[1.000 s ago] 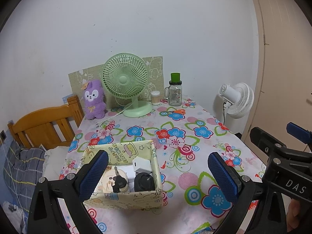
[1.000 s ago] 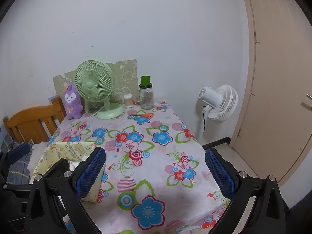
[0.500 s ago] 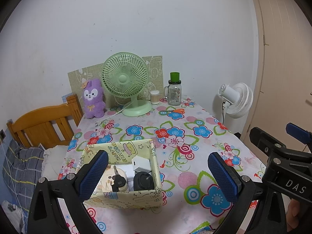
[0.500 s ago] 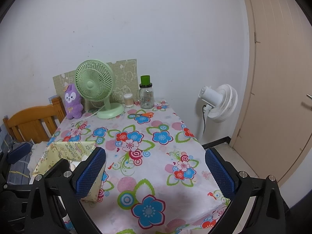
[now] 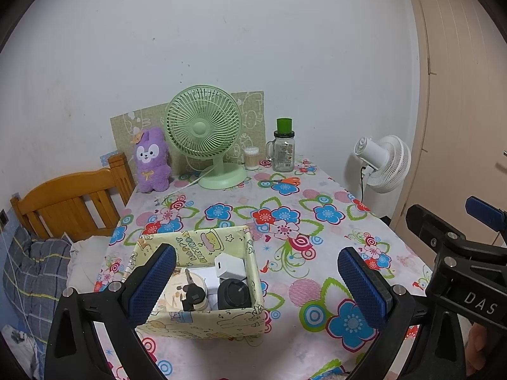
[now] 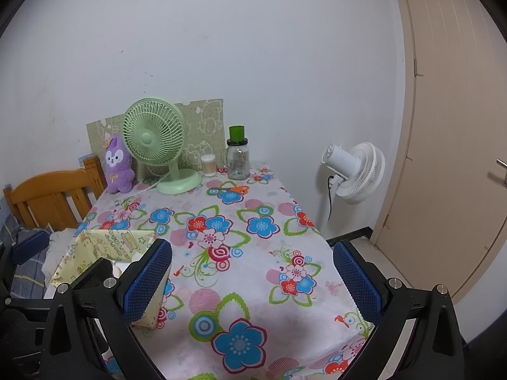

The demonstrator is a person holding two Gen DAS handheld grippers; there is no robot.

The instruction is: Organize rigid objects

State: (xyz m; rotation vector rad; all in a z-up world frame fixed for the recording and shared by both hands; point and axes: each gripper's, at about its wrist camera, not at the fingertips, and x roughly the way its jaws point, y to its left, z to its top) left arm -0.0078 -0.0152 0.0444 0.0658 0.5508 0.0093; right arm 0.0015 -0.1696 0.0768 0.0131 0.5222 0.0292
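Both hand-held grippers hover with fingers spread wide and empty: the left hand-held gripper [image 5: 255,288] over the yellow box [image 5: 202,319] on the desk [image 5: 317,221], which holds a white charger [image 5: 229,266], key [image 5: 191,294] and dark round item [image 5: 234,294]; the right hand-held gripper [image 6: 252,280] beside it

On the floral tablecloth [image 5: 317,288], far end: green desk fan [image 5: 206,133], purple plush bunny [image 5: 151,160] to its left, cotton-swab jar [image 5: 251,158] and green-lidded glass jar [image 5: 284,150] right. Beyond: white floor fan [image 6: 355,171], wooden chair [image 5: 73,202], beige door [image 6: 450,145].
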